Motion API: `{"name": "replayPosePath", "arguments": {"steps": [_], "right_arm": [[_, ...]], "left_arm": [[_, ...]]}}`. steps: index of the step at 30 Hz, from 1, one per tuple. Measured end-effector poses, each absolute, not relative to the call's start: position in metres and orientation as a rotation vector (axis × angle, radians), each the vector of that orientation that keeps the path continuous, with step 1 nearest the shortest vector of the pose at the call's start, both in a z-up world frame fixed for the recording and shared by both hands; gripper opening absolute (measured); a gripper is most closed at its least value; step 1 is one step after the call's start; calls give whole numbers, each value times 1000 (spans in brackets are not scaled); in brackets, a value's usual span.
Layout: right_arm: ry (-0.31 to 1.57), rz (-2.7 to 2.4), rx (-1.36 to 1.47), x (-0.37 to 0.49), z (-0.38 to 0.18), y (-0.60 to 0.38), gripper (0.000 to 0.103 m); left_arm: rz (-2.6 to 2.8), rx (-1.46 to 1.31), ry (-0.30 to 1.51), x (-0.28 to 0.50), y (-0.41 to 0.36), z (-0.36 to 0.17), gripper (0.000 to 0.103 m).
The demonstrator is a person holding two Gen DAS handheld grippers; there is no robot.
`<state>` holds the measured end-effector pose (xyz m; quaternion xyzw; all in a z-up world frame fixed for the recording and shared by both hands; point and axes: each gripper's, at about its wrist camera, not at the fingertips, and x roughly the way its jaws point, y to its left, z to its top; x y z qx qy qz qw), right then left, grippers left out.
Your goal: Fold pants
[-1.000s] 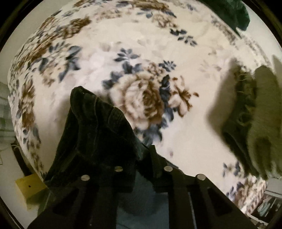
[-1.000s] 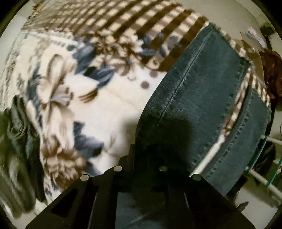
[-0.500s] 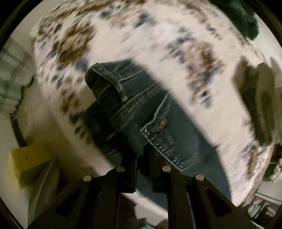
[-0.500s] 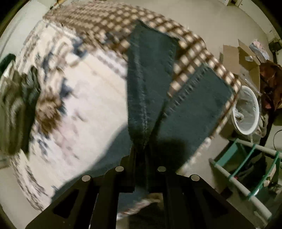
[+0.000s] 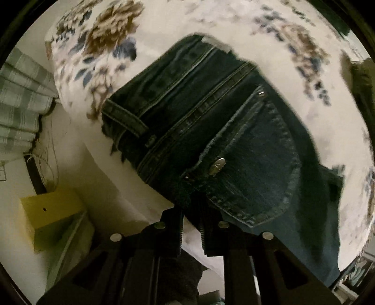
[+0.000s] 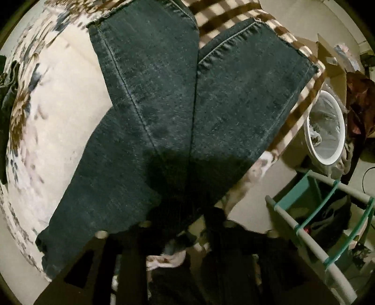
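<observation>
Dark blue denim pants lie on a floral blanket. In the left wrist view the waistband end (image 5: 211,131) shows, with belt loop, pocket and rivets. My left gripper (image 5: 192,206) is shut on the denim at the pocket edge near the bed's side. In the right wrist view the two legs (image 6: 178,112) spread apart in a V, hems far from me. My right gripper (image 6: 187,211) is shut on the denim where the legs meet; its fingertips are dark and partly hidden by cloth.
The floral blanket (image 5: 293,47) covers the bed; a brown checked cover (image 6: 234,14) lies past the hems. A yellow box (image 5: 46,218) stands at the left of the bed. A white bucket (image 6: 325,131) and a green-and-white rack (image 6: 328,223) stand at the right. A green garment (image 5: 361,79) lies at the blanket's right.
Both grippers have pulled back with the pants. The pants have been drawn out from a bunched state and now lie stretched across the blanket, the legs spread and the waistband flat.
</observation>
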<state>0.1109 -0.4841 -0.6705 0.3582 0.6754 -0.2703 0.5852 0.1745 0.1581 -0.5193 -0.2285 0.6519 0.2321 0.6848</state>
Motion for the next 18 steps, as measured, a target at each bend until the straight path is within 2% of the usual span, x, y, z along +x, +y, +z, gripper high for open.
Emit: {"name": "replayPosePath", "arguments": {"steps": [2, 3, 4, 5, 6, 7, 10, 16, 17, 18], "right_arm": [[1547, -620, 811, 114, -657, -488, 50], [1522, -615, 788, 116, -648, -490, 60], [1487, -610, 758, 121, -638, -492, 70], [1463, -603, 737, 126, -632, -493, 73], [1441, -592, 707, 135, -626, -495, 76], [1428, -580, 665, 144, -622, -495, 77], [1398, -557, 543, 178, -620, -497, 84], [1463, -553, 346, 239, -665, -497, 84], [1485, -549, 323, 244, -673, -498, 84], [1505, -553, 301, 243, -679, -501, 77]], "left_arm": [[499, -482, 1439, 178, 150, -507, 17], [484, -459, 1432, 182, 143, -500, 26], [471, -446, 1424, 184, 136, -496, 39], [460, -435, 1419, 186, 129, -492, 48], [448, -422, 1416, 191, 117, -488, 67], [426, -411, 1412, 193, 108, -487, 76], [338, -337, 1397, 201, 70, -484, 76], [189, -185, 1401, 207, -17, -497, 76], [165, -161, 1406, 207, -29, -501, 76], [142, -127, 1414, 208, -43, -506, 76]]}}
